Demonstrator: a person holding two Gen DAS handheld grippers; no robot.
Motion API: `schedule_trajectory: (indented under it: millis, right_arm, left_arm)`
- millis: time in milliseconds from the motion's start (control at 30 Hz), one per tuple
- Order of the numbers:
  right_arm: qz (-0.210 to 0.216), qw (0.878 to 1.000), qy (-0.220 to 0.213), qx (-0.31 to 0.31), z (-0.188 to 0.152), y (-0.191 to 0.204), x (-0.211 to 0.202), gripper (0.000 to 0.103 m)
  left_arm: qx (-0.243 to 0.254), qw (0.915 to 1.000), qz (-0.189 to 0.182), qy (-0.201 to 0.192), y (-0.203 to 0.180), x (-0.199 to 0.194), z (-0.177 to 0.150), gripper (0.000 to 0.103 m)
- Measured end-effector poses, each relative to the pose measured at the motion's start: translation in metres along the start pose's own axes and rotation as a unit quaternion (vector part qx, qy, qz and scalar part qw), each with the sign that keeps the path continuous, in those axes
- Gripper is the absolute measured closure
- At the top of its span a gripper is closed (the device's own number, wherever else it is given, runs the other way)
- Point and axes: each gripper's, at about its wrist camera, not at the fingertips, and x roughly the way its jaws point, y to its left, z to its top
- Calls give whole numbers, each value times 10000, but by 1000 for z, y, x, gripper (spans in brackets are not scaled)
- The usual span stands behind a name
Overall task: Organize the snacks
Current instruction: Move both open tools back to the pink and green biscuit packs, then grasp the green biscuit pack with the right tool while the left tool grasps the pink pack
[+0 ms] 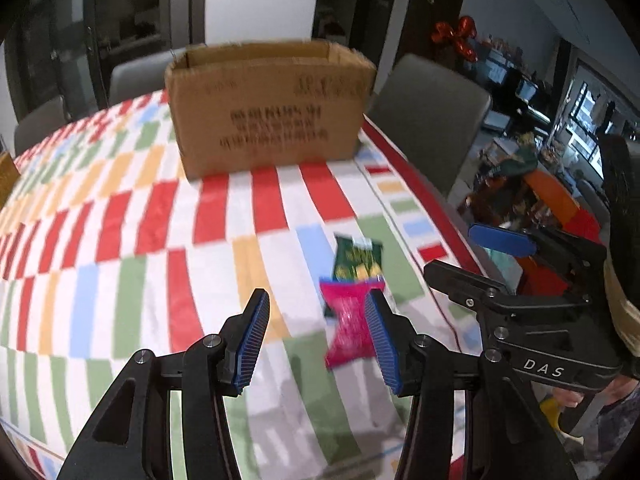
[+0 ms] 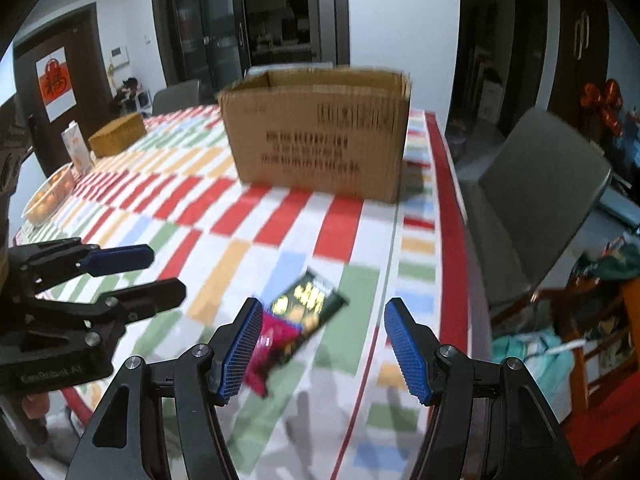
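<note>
- Here we are working over a worktop [image 1: 120, 220] covered in a checked cloth, with two snack packets lying flat near its right edge: a pink packet [image 1: 348, 326] and a green packet [image 1: 358, 258] touching it on the far side.
- Seen from the right wrist, the pink packet [image 2: 272, 344] is overlapping one end of the green packet [image 2: 310, 300], so the two are lying as a small pile.
- Our left gripper [image 1: 316, 338] is hanging above the cloth with its jaws parted and nothing between them; the pink packet is showing just past its right finger.
- Our right gripper [image 2: 322, 346] is likewise standing released, empty, with both packets framed between its fingers but not touching the pads.
- An open cardboard box [image 2: 320, 140] is sitting further back on the worktop, well apart from the packets, and we are judging it to be the likely place for them.
- We are expecting both packets to be light, thin and crinkly, with slick film that could slide off the pads.
- We are thinking the contents may crush, so a gentle pinch is suiting them best.
- We are favouring a hold across a narrow side or on a sealed end, since lying flat they are offering little to grip from above.
- Everything is blurred, so we are not reading any print.
</note>
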Motion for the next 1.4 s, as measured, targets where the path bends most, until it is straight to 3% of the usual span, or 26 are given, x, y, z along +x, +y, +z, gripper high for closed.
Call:
schedule_trajectory:
  millis: [333,767,933,1067,1167,1400]
  right_arm:
    - [-49,9981,564,249,-34,-8,18,39]
    - [-242,9968,690,334,-36,-18,23,39]
    - [-229,9966,721,329,-37,-16,25,39]
    - [-189,9964,751,334,-36,-14,27,39]
    - [-176,9964,759,332,-34,-12,29,39]
    - [-100,9967,725,352,-24,0,39,39]
  left_arm:
    - [167,9989,-312,320,-15,32,-16,55]
    - [169,9963,-458,703,-18,66,-16,58]
    - [108,9959,-557,704,-15,68,-17,68]
    - [-10,9961,-585,657,-10,63,-18,70]
    - [-110,9970,-534,557,-4,55,-18,70]
    - [-202,9995,-6,229,16,37,-12,70]
